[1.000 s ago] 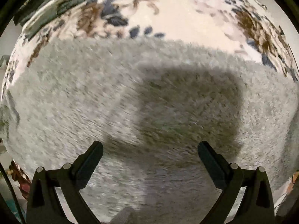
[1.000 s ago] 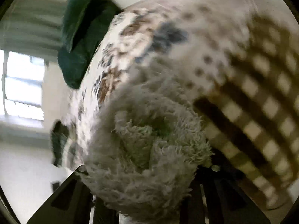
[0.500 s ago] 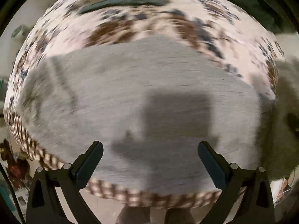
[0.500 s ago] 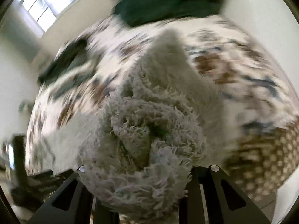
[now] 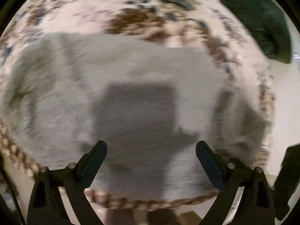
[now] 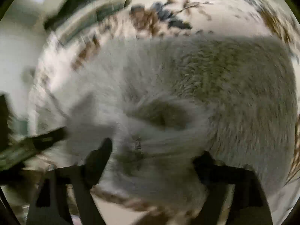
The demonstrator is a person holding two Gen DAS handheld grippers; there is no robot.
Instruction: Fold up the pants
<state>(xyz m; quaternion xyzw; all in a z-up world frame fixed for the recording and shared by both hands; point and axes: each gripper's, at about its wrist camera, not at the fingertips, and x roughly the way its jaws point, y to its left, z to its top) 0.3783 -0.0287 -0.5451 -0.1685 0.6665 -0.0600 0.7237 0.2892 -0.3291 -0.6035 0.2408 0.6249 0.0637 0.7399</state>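
We saw a floral bedspread [image 5: 90,16] with checked border; on it lay fuzzy grey pants [image 5: 131,71] and dark green cloth [image 5: 262,24].

The left gripper [image 5: 151,151] has its two black fingers spread wide, one tip at about 7 o'clock of its view and the other at about 5 o'clock, with nothing between them. The right gripper [image 6: 155,153] also shows its fingers parted, the left finger [image 6: 99,155] sharp enough to see, the right one blurred and partly hidden at 5 o'clock.
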